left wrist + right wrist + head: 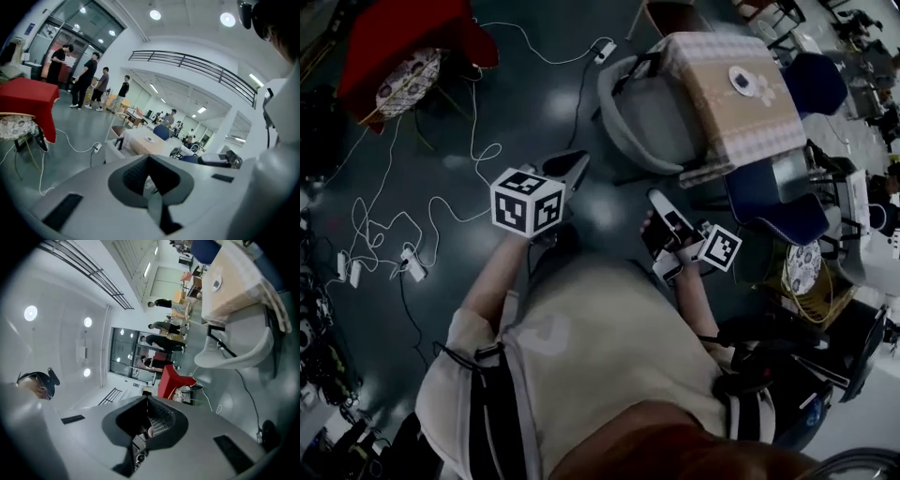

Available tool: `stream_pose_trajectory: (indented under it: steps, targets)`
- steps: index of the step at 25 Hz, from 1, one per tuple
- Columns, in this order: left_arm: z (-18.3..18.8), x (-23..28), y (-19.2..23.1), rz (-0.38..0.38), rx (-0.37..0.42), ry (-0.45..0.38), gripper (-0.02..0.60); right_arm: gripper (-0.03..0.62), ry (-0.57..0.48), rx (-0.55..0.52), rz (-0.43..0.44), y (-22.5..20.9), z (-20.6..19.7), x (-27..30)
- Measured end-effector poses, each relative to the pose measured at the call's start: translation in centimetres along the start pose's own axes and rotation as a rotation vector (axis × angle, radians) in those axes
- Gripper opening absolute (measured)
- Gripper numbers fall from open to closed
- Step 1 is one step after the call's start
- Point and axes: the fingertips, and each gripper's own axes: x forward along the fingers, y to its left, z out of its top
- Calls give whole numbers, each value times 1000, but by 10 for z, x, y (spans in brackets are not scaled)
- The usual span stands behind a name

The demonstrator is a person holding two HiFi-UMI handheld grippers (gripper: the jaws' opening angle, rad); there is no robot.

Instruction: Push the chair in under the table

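Note:
The grey shell chair (639, 114) stands at the near left side of the table with a beige cloth (733, 98), its back toward me and most of its seat out from under the table. My left gripper (575, 161) is held in the air, short of the chair, shut and with nothing in it. My right gripper (657, 199) is beside it, also shut and empty, and touches nothing. In the left gripper view the chair (111, 149) and table (140, 140) lie well ahead. The right gripper view shows the chair (239, 350) and table (234, 287) rolled sideways.
White cables and power strips (411, 264) trail over the dark floor at left. A red-draped table (403, 37) stands at the far left, with blue chairs (780, 204) right of the table. Several people (89, 79) stand far off by the glass doors.

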Motion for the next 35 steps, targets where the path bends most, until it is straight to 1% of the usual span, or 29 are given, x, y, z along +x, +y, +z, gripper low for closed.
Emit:
stream_pose_trajectory:
  steps: [4, 7, 9, 12, 16, 20, 24, 27, 30, 32, 35]
  targets:
    - [6, -41, 55, 81, -76, -63, 8, 12, 127, -18, 23, 9, -24, 64]
    - [-3, -78, 90, 151, -123, -107, 8, 12, 235, -49, 34, 15, -54, 103]
    - [-9, -98, 109, 196, -161, -134, 8, 12, 306, -86, 24, 14, -69, 124]
    - [-14, -121, 129, 256, -220, -174, 8, 12, 404, -103, 5, 10, -82, 153]
    - [-11, -143, 156, 337, -254, -214, 8, 12, 495, -89, 27, 10, -86, 191]
    - [-2, -159, 183, 433, -293, -255, 8, 12, 593, -71, 55, 5, -83, 231]
    - [9, -164, 218, 532, -343, -270, 8, 12, 695, -65, 85, -5, -80, 278]
    - [31, -154, 242, 588, -382, -267, 8, 12, 746, -68, 101, -11, -61, 315]
    - [56, -135, 257, 613, -370, -247, 8, 12, 756, -82, 124, -17, -34, 340]
    - [73, -122, 267, 631, -357, -234, 8, 12, 749, -66, 128, -27, -16, 352]
    - [105, -101, 275, 633, -316, -218, 8, 12, 735, -65, 133, -41, 13, 369]
